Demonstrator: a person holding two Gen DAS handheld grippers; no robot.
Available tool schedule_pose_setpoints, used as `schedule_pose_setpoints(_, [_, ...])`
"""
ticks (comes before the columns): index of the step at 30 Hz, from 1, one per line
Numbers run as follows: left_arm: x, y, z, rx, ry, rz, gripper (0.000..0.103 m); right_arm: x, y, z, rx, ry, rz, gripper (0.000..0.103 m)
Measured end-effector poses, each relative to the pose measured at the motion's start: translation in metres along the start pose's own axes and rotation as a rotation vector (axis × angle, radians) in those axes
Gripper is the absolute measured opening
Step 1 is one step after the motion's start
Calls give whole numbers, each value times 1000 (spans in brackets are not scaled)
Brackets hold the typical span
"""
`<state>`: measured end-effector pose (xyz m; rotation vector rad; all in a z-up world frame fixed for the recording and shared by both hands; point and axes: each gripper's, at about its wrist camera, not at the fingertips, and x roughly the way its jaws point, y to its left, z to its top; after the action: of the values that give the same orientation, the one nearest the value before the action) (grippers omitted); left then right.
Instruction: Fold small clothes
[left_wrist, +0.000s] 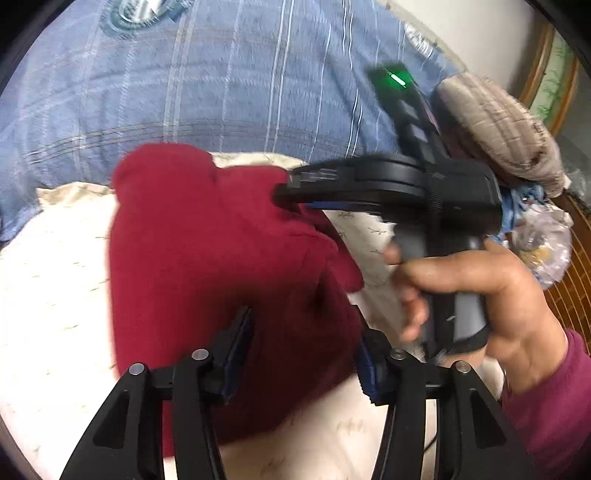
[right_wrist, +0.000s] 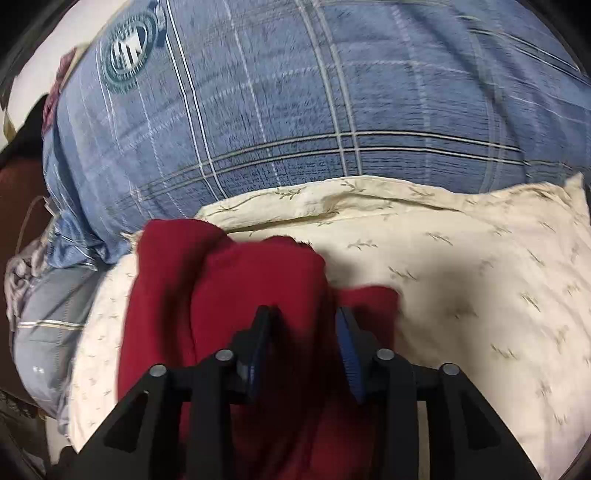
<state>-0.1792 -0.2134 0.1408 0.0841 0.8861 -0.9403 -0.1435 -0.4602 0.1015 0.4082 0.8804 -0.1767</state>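
You're working a dark red knit garment (left_wrist: 221, 280), already doubled over on itself, lying on the cream leaf-print pillow (left_wrist: 48, 280) in front of the blue plaid quilt (left_wrist: 207, 81). Left gripper (left_wrist: 301, 347) is hanging over the near edge of the red cloth with its jaws partly apart; cloth is lying under the gap, but the blue pads (left_wrist: 236, 350) aren't pinching it, so nothing is held there. Right gripper (right_wrist: 304, 350) is reading the same in its own view: jaws partly apart, red fabric below and between them, pads not pressing. In the left view its tip is sitting at the far right corner of the garment, touching or nearly so; blur makes it hard to call. Looks to me like you're between grabs, setting up the next fold or a flatten. Advice: be picking two matching corners on one edge before you're closing, so the fold is landing square. Be taking the top layer only if you're just tidying, both layers if you're folding again. There's a loose flap (right_wrist: 369, 299) sticking out on the right side in the right view; be tucking that in first or it'll be bunching. The pillow is soft, so be pressing lightly, otherwise you're catching pillowcase along with the knit.
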Motion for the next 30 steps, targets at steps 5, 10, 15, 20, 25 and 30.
schedule_pose_setpoints(5, [-53, 33, -18, 6, -97, 157, 58, -41, 6, -32, 11, -45, 71, 67])
schedule_pose_setpoints(10, [-60, 48, -33, -67, -77, 195, 58, -28, 23, -54, 20, 16, 104, 67])
schedule_pose_setpoints(15, [-27, 58, -36, -75, -20, 224, 58, -14, 40, -87, -178, 22, -61, 27])
schedule_pose_setpoints(20, [11, 77, -24, -112, 25, 216, 60, -20, 34, -101, -185, 7, -58, 23])
schedule_pose_setpoints(25, [0, 77, -17, -85, -19, 257, 58, -55, 34, -82, -80, -81, -5, 42])
schedule_pose_setpoints(30, [-8, 82, -34, -99, -25, 272, 61, -47, 53, -50, -99, -144, -13, 55])
